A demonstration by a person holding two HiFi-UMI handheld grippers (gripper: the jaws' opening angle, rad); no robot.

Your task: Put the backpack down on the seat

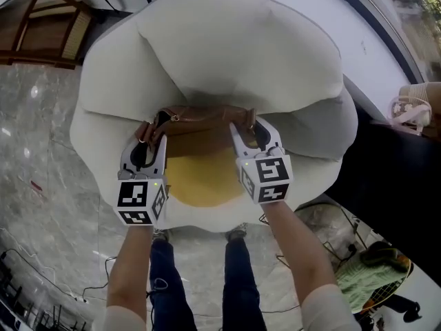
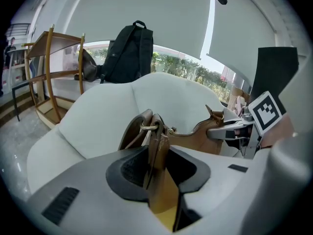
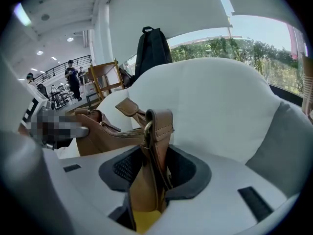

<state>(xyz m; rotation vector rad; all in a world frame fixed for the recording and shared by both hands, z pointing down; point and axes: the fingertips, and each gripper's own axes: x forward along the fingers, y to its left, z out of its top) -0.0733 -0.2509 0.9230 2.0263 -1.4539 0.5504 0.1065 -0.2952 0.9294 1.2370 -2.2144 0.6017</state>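
Observation:
A tan leather backpack [image 1: 207, 119] with a zip along its top hangs between my two grippers, just above the yellow seat cushion [image 1: 203, 178] of a white armchair [image 1: 234, 47]. My left gripper [image 1: 153, 128] is shut on the bag's left strap end with its metal ring [image 2: 149, 128]. My right gripper [image 1: 249, 131] is shut on the right strap tab [image 3: 159, 124]. In the left gripper view the leather strap runs between the left gripper's [image 2: 156, 165] jaws, and the bag body [image 2: 195, 136] stretches toward the right gripper [image 2: 230, 129]. The right gripper view shows the same grip at the right gripper [image 3: 154, 173].
The armchair's thick back and arms wrap round the seat. A wooden chair [image 1: 48, 33] stands behind it at the left, with a black backpack [image 2: 128, 53] on a ledge. A dark table [image 1: 393, 164] and a green net bag [image 1: 372, 274] are at the right. Cables lie on the marble floor [image 1: 41, 185].

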